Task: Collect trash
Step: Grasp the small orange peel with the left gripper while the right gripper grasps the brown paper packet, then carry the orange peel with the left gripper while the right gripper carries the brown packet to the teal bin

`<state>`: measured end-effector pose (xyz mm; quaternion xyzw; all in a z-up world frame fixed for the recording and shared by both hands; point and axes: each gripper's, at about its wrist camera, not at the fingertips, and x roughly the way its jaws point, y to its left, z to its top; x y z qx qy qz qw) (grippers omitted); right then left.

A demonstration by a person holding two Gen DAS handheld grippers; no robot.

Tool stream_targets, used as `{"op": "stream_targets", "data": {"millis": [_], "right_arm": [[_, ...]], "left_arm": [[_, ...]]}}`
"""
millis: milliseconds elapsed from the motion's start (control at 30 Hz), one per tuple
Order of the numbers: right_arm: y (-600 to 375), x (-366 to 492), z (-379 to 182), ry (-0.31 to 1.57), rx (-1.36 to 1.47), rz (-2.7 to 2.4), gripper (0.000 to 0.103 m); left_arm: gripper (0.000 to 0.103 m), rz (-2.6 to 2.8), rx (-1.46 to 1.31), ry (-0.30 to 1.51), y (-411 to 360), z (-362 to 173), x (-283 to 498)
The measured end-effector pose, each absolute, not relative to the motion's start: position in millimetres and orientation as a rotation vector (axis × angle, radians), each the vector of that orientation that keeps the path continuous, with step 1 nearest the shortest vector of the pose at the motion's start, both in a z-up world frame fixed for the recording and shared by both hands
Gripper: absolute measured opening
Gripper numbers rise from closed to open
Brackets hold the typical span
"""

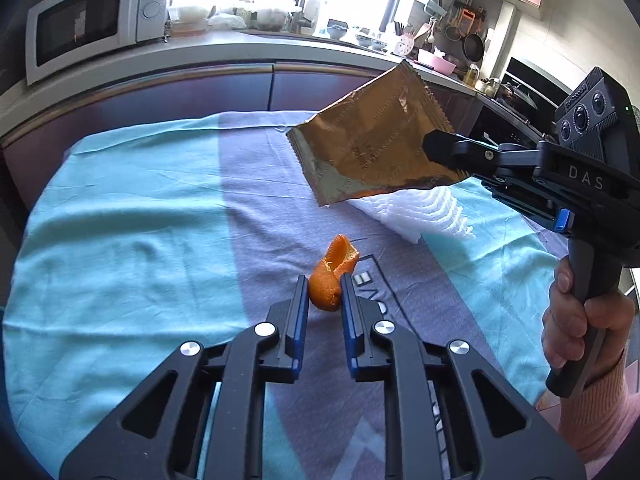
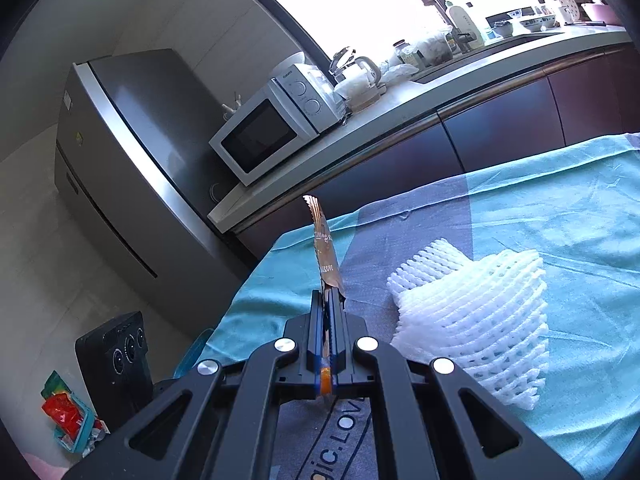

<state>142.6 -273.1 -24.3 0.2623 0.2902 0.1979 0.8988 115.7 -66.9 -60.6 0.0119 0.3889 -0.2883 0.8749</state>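
An orange peel (image 1: 337, 261) sits between the fingertips of my left gripper (image 1: 322, 282), low over the teal and grey cloth (image 1: 120, 240). Both pads press on its sides, so the gripper is shut on it. In the left wrist view my right gripper (image 1: 430, 146) comes in from the right, shut on a crinkled brown snack wrapper (image 1: 372, 140) held up above the table. The right wrist view shows that wrapper (image 2: 325, 240) edge-on, pinched between the shut fingers of the right gripper (image 2: 329, 295). A white foam fruit net (image 1: 424, 212) (image 2: 472, 320) lies on the cloth (image 2: 580, 220).
A person's hand (image 1: 576, 320) holds the right gripper's handle. Behind the table runs a counter with a microwave (image 1: 84, 24) (image 2: 272, 132) and dishes. A fridge (image 2: 120, 152) stands at the left. On the floor are a black appliance (image 2: 120, 356) and a teal bin (image 2: 78, 436) with wrappers.
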Motion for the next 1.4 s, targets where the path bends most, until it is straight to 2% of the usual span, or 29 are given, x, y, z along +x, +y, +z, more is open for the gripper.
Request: {"op": "stream_targets", "data": {"millis": [733,1400], "right_arm": [[-223,140,-26,0.647,0.553,0.563,0.002],[-126,164,-23,0.722,0.516,0.768,0.002]], "left_arm": [[0.016,-0.452,-0.019,0.749,46,-43,73],[0.016,-0.285,-0.089,0.679,140,-17,44]]}}
